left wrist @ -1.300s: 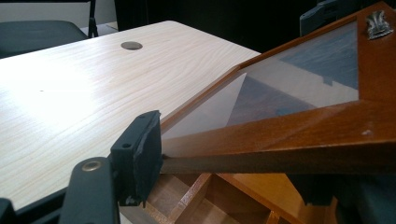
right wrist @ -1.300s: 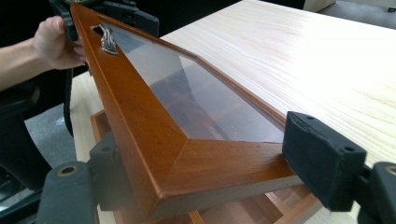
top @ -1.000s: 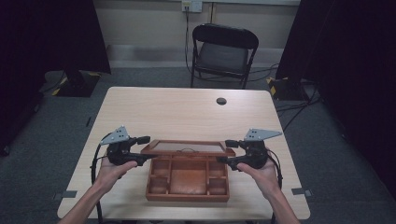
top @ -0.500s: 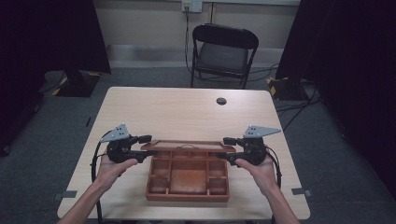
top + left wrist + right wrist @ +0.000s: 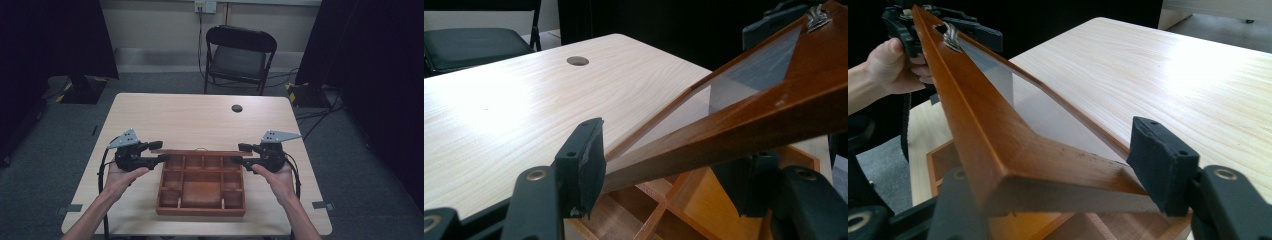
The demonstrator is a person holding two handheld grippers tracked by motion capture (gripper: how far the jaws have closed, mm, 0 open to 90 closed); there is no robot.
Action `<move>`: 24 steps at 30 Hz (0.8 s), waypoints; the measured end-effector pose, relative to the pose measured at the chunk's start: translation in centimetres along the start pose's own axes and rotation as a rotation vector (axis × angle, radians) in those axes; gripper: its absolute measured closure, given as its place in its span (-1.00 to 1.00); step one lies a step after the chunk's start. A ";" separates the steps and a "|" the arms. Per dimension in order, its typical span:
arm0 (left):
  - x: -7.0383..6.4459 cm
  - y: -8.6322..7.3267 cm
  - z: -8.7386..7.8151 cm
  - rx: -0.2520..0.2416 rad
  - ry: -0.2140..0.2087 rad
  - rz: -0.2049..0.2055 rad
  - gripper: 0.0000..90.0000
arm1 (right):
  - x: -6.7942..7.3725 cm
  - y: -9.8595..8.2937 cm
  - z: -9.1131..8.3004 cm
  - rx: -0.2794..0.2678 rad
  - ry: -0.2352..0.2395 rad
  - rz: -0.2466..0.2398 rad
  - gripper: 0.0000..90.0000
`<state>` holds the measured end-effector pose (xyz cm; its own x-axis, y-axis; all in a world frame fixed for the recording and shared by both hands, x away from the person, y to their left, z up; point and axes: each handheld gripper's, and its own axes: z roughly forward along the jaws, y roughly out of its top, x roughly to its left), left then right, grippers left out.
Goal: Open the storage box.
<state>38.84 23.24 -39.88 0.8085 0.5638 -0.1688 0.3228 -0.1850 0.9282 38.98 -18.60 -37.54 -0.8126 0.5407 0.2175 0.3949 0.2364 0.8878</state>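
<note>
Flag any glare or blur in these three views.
High view: sharp, dim surroundings, table evenly lit. Left gripper view: glare washes out the tabletop; near jaws soft. Right gripper view: glare at right on the tabletop; lid frame blurred close up, its pane reflecting.

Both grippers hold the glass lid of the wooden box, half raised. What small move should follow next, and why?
Probably both should swing the lid a little further up and back, evenly. The left gripper and right gripper each clamp a front corner of its frame, and it stands tilted above the box, whose compartments are already exposed.

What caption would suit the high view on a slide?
Two hand-held grippers, left and right, hold the wooden box's glass-paned lid open.
</note>
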 end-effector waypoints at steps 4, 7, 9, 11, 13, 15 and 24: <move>0.2 0.3 0.1 -0.008 0.001 0.002 -0.08 | -0.2 0.2 0.1 -0.006 -0.006 -0.005 -0.05; 0.3 0.7 0.1 -0.011 -0.003 0.004 -0.02 | -0.5 0.6 0.2 -0.012 -0.008 0.004 -0.04; 0.4 0.8 0.1 -0.011 -0.002 0.010 0.01 | -0.6 0.6 0.2 -0.014 -0.006 0.005 -0.04; 0.5 1.0 0.2 -0.008 -0.003 0.009 0.06 | -0.8 0.7 0.3 -0.020 -0.005 0.011 -0.03; 0.7 1.1 0.3 -0.013 -0.001 0.002 0.10 | -1.1 0.9 0.4 -0.032 -0.005 0.015 -0.03; 0.8 1.1 0.3 -0.012 -0.001 -0.001 0.11 | -1.2 1.0 0.4 -0.038 -0.005 0.020 -0.03; 1.1 1.7 0.6 -0.001 0.012 0.005 0.14 | -2.0 0.9 0.8 -0.038 -0.019 0.045 -0.13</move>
<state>40.53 23.08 -38.66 0.8039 0.5728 -0.1603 0.3185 -0.1870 0.9293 41.26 -18.80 -37.51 -0.7862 0.5651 0.2501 0.4140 0.1811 0.8921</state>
